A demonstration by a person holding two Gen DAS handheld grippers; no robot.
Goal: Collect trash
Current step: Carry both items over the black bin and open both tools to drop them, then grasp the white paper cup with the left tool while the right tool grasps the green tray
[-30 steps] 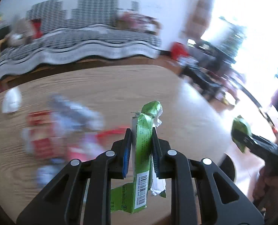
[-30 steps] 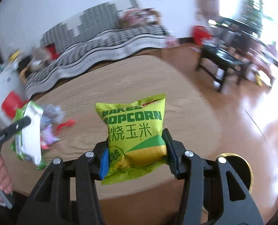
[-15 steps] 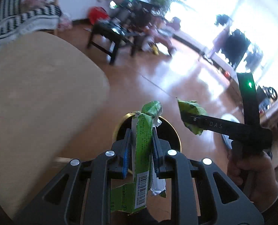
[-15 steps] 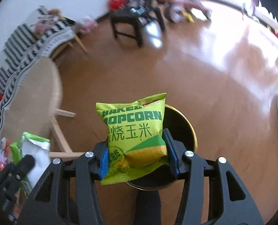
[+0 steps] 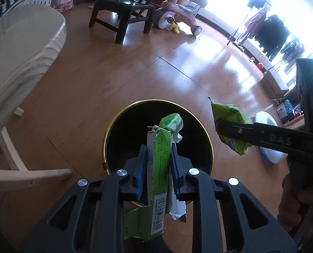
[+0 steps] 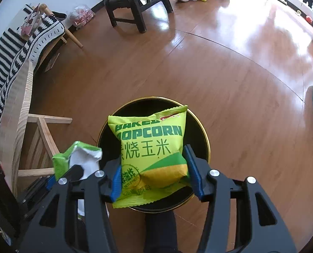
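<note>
A black trash bin with a gold rim stands on the wood floor right under both grippers. My left gripper is shut on a flattened green carton above the bin's mouth. In the right wrist view my right gripper holds a yellow-green popcorn bag over the same bin; its jaws are opening, and the pads still touch the bag's sides. The popcorn bag also shows at the right of the left wrist view, level with the bin's edge. The carton sits just left of the popcorn bag.
A light wooden table with slanted legs stands close on the left of the bin. A black stool and a pink toy tricycle are farther back. A white round object lies right of the bin. A hand grips the right tool.
Both grippers swung away from the table and tipped down over the bin. The bin now sits larger and centred under them. The right jaws stand slightly wider.
</note>
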